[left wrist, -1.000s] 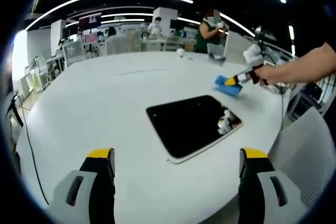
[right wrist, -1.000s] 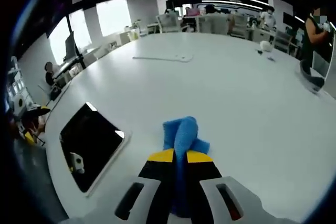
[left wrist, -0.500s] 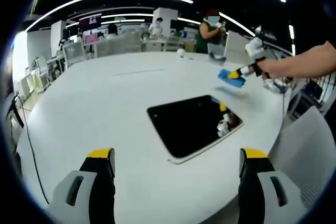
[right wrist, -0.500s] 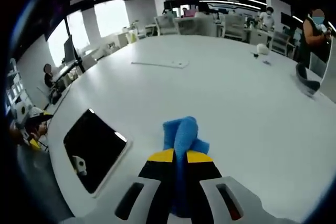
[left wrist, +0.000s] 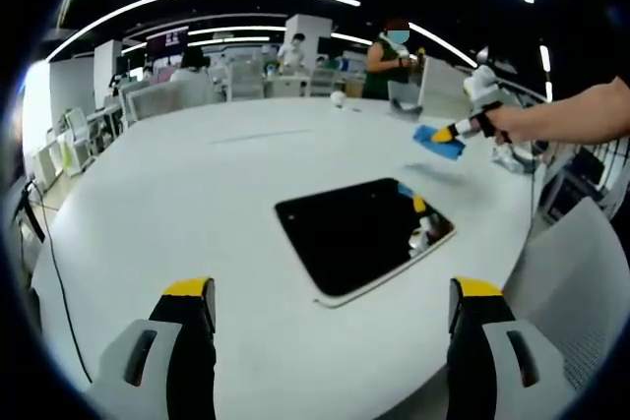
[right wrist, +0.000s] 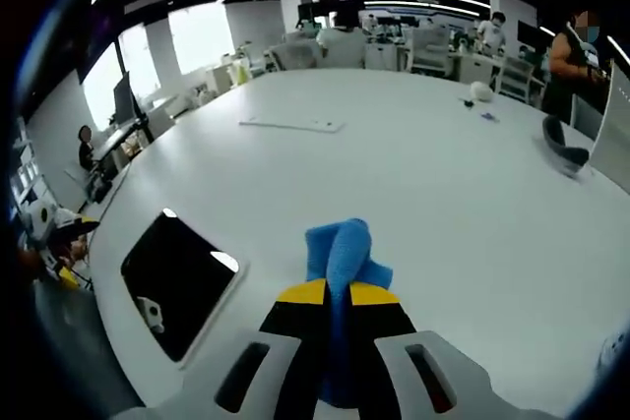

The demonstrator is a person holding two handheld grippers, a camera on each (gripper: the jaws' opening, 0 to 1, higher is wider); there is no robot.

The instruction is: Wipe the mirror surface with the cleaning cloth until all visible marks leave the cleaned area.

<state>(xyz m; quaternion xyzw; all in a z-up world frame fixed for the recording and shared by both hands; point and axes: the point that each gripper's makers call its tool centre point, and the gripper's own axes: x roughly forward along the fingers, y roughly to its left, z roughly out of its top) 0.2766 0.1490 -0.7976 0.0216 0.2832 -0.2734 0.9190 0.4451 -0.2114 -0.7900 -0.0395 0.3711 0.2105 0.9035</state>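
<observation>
The flat rectangular mirror with a dark reflecting face and pale frame (left wrist: 360, 232) lies on the large white round table (left wrist: 187, 194), ahead of the left gripper (left wrist: 330, 327) and a little toward its right finger. It sits apart from both yellow-tipped fingers (left wrist: 185, 292), which stand wide apart with nothing between them. In the left gripper view the mirror's long axis runs on a diagonal, from its near corner ahead of the right finger away toward the upper left. One short end points toward the table's right-hand rim.

The bright blue cleaning cloth (right wrist: 341, 251) is clamped between the closed fingers of the right gripper (right wrist: 333, 292), bunched in a soft fold that sticks out past the yellow tips. In the left gripper view this gripper (left wrist: 456, 131) is held up by a person's hand (left wrist: 517, 128), with the cloth (left wrist: 438, 141) off the table surface and beyond the mirror's far right corner, not touching it.

In the right gripper view the mirror (right wrist: 179, 282) lies well to the left of the closed fingers and below the cloth's tip, its long axis slanting from lower left up to the right. A thin white strip (right wrist: 291, 125) lies far ahead on the table, and a dark curved object (right wrist: 563, 150) rests near the right edge.
</observation>
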